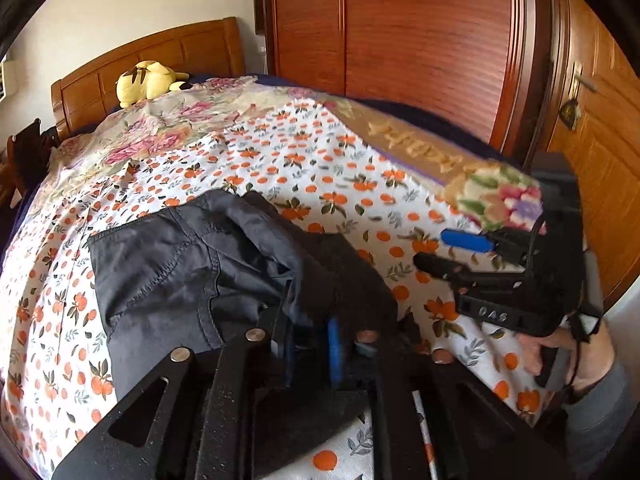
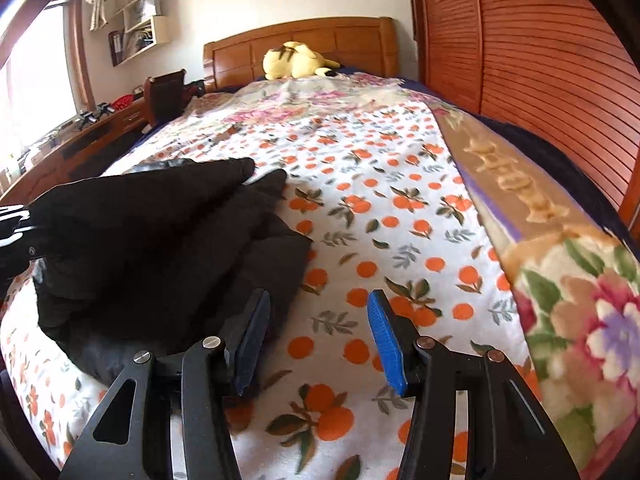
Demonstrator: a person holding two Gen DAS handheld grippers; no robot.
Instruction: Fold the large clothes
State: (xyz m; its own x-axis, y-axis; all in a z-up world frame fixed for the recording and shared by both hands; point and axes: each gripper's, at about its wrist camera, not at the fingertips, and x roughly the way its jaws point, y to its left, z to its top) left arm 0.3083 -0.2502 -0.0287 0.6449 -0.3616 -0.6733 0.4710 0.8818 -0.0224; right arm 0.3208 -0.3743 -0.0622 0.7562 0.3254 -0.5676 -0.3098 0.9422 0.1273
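A dark garment [image 1: 168,276], part folded, lies on the orange-print bed sheet [image 1: 304,168]. My left gripper [image 1: 310,344] is shut on a fold of the garment at its near right edge; cloth drapes over the blue pads. My right gripper [image 1: 444,250] shows at the right, open and empty above the sheet. In the right wrist view the right gripper [image 2: 316,312] is open, its blue pad [image 2: 386,344] clear of the cloth, with the dark garment [image 2: 160,240] just to its left on the sheet [image 2: 380,208].
A floral blanket [image 2: 580,312] lies along the bed's right side. A yellow plush toy [image 2: 296,60] rests by the wooden headboard [image 2: 344,40]. A wooden wardrobe [image 1: 420,32] stands right of the bed. A desk [image 2: 80,136] stands at the left.
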